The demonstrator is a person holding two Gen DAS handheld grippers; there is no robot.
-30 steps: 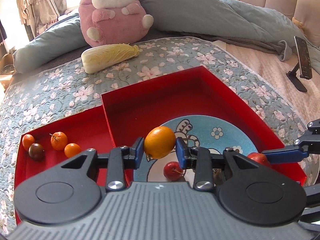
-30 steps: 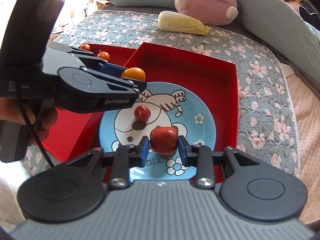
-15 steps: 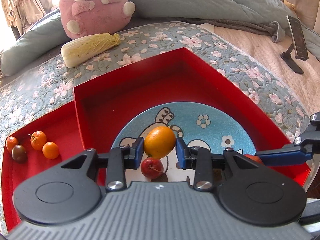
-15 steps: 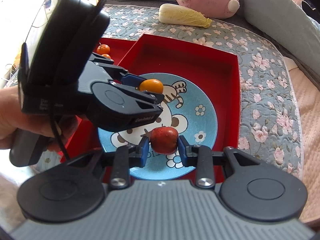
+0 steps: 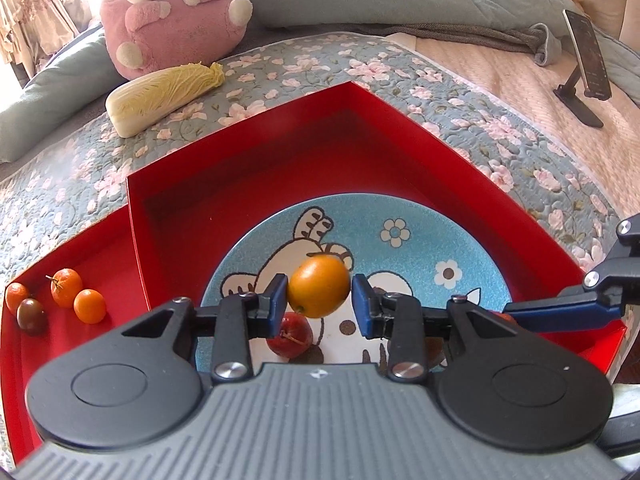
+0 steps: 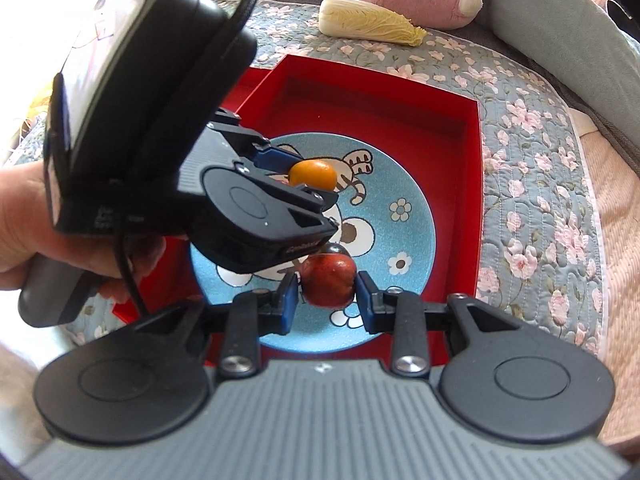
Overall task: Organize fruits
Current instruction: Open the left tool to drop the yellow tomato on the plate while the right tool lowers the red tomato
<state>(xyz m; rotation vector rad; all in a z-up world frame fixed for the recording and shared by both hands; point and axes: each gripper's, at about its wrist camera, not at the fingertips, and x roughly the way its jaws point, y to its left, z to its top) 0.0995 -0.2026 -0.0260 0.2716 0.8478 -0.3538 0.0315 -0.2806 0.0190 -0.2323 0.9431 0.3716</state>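
My left gripper (image 5: 320, 304) has its jaws parted around an orange fruit (image 5: 319, 286) above the blue cartoon plate (image 5: 460, 248); small gaps show beside the fruit. It also shows in the right wrist view (image 6: 312, 173). A small red fruit (image 5: 290, 336) lies on the plate below. My right gripper (image 6: 326, 300) has its jaws slightly parted around a red fruit (image 6: 329, 280) over the plate's (image 6: 408, 184) near part. The plate lies in a red box (image 5: 280, 152).
A lower red tray (image 5: 112, 256) at left holds small oranges (image 5: 66, 287) and a dark tomato (image 5: 31, 314). A napa cabbage (image 5: 164, 96), pink plush toy (image 5: 176, 12), grey duvet and a phone on a stand (image 5: 586, 60) lie on the bed.
Both grippers moved forward over the plate. The left jaws have widened, loosening the orange fruit. The right jaws have also opened a little around the red fruit.
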